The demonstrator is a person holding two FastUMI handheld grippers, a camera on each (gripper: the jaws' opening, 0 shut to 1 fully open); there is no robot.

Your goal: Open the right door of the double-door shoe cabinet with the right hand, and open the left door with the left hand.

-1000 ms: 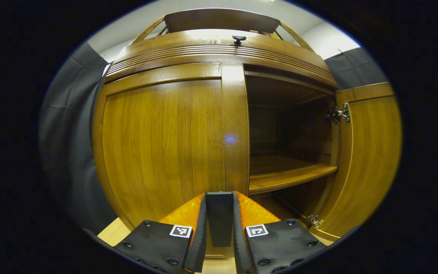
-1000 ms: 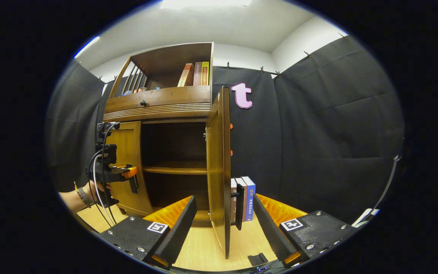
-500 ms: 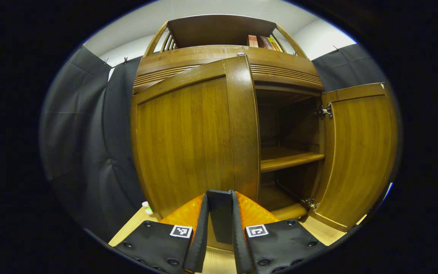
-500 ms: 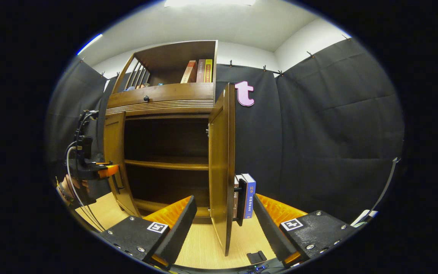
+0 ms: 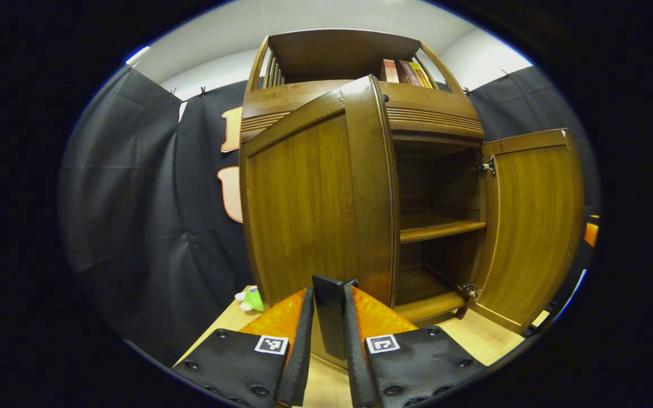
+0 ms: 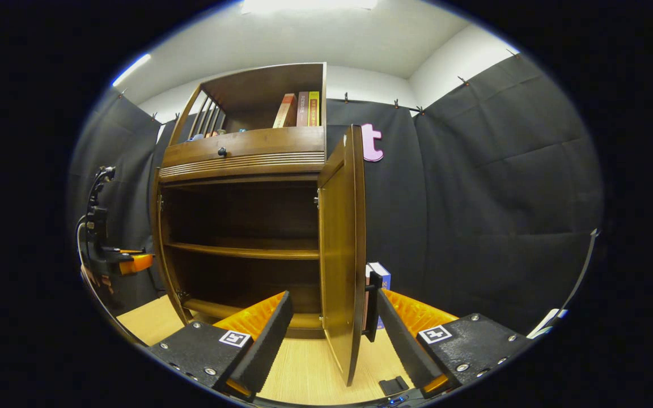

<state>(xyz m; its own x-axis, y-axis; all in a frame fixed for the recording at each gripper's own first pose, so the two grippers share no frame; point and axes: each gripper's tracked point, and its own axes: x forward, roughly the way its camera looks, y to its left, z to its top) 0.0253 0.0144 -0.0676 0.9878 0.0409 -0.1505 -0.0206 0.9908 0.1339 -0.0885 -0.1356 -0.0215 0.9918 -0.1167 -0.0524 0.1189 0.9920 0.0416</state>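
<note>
The wooden shoe cabinet stands with both doors swung out and its inner shelf bare. In the left gripper view, my left gripper is shut on the dark handle of the left door; the right door hangs wide open beyond. In the right gripper view, my right gripper is open, and the right door stands edge-on between its fingers. That door's dark handle sits close to the right finger. Far off at the left, the left gripper holds the other door.
Books stand on the cabinet's top shelf, above a drawer knob. More books stand on the wooden floor behind the right door. A green toy lies left of the cabinet. Black cloth walls surround the cabinet.
The left door has swung much farther out, pulled by my left gripper. The right door stands a little nearer my right gripper's right finger.
</note>
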